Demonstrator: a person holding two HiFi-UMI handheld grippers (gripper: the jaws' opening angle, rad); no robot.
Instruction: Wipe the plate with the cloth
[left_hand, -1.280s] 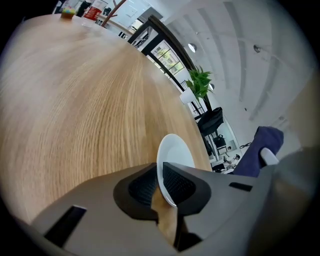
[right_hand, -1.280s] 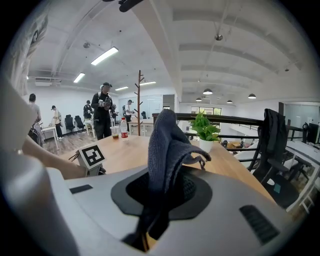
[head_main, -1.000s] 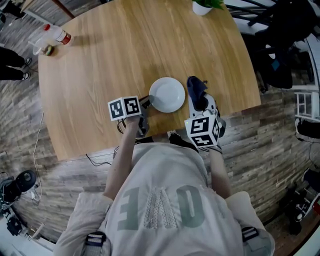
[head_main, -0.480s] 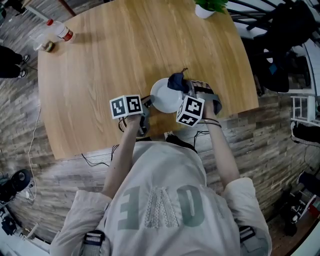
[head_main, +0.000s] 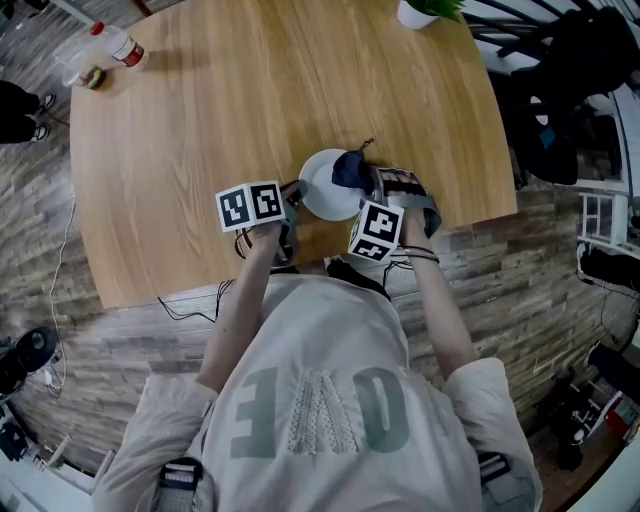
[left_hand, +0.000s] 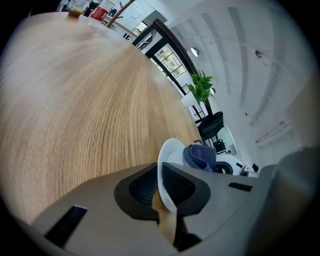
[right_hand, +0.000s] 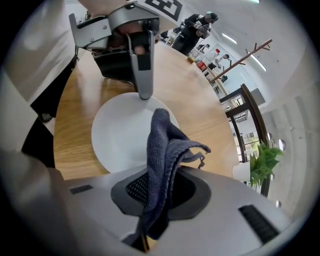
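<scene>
Evidently the left gripper (head_main: 293, 203) pinched the plate (head_main: 325, 190) by its left rim to steady it near the table's (head_main: 250, 90) near edge. The right gripper (head_main: 368, 182) clamped the cloth (head_main: 350, 168) over it for wiping.

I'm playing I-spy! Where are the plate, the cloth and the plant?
plate (right_hand: 117, 137): right gripper view, on its bare white middle.
cloth (right_hand: 162, 142): right gripper view, on the bunched fold over the plate.
plant (left_hand: 201, 87): left gripper view, on its green leaves.
</scene>
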